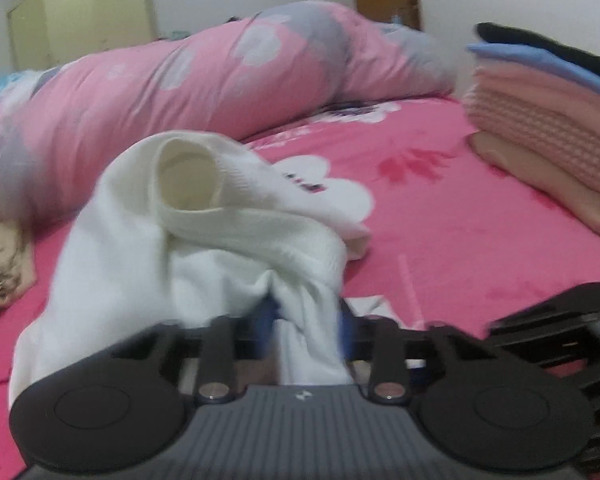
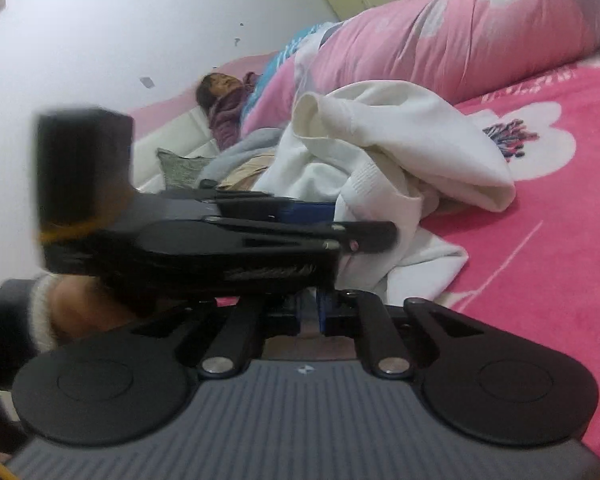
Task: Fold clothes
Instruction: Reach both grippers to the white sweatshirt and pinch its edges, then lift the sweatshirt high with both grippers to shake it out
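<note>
pink bed [image 1: 440,216] | white garment [image 1: 204,236] clamped in left jaws | right jaws together

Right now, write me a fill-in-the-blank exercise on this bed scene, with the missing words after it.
1. The left claw is shut on a ____ garment.
2. The garment lies crumpled on a bedsheet whose main colour is ____.
3. In the left wrist view, the stack of folded clothes stands to the ____ of the garment.
4. The layer just beneath the stack's dark top layer is ____.

Missing words: white; pink; right; blue
</note>
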`<action>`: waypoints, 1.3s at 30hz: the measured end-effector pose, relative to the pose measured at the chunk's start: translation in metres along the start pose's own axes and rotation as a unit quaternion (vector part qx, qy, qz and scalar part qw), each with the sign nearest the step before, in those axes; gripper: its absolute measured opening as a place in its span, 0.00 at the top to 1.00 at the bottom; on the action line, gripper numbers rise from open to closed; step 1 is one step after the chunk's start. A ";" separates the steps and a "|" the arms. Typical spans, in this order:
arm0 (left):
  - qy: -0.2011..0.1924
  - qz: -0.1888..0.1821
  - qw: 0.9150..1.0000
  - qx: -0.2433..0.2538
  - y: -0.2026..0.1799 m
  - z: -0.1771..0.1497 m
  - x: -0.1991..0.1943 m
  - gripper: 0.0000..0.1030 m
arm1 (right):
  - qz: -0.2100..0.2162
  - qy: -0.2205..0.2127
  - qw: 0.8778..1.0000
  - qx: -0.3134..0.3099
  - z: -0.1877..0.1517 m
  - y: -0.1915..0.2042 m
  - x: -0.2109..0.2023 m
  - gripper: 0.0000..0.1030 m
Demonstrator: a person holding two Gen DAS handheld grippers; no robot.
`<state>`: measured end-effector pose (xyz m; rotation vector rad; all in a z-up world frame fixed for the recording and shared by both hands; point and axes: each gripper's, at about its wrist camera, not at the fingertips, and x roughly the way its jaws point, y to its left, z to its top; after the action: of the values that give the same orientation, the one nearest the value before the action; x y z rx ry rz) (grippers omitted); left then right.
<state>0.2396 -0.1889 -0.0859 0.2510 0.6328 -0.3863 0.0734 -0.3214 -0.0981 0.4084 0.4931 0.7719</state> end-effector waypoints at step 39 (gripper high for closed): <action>-0.137 -0.086 0.965 -0.204 0.196 -0.137 -0.154 0.50 | -0.382 0.005 0.843 -0.378 0.031 0.128 0.102 0.96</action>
<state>0.1373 0.0763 -0.0765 -0.2509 0.4494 -0.4389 0.0818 -0.1678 -0.0340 -0.5249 0.2826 0.1366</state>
